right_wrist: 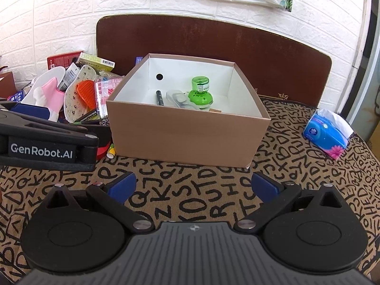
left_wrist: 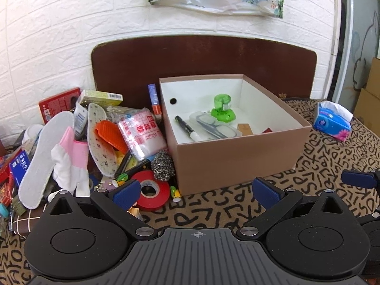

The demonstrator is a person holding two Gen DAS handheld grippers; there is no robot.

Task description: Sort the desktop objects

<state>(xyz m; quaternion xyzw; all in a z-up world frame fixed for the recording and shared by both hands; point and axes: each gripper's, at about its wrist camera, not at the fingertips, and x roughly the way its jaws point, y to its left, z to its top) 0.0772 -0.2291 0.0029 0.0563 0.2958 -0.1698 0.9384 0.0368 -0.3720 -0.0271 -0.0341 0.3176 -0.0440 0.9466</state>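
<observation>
A pinkish-brown cardboard box [left_wrist: 237,152] stands on the table; it also shows in the right wrist view [right_wrist: 185,135]. Inside lie a green plug-in device [left_wrist: 222,109], a black marker [left_wrist: 186,125] and scissors in a clear case [left_wrist: 213,125]. A heap of loose items lies left of the box: a red tape roll [left_wrist: 152,191], a steel scourer [left_wrist: 162,165], a white insole [left_wrist: 45,156], a pink-white glove [left_wrist: 70,159] and an orange piece [left_wrist: 110,136]. My left gripper [left_wrist: 198,192] is open and empty, in front of the box and tape. My right gripper [right_wrist: 193,185] is open and empty, in front of the box.
A blue tissue pack [left_wrist: 332,120] lies right of the box, also in the right wrist view [right_wrist: 329,134]. A brown headboard [left_wrist: 201,57] and a white brick wall stand behind. The left gripper's body [right_wrist: 45,142] shows at the left of the right wrist view. The cloth has a letter pattern.
</observation>
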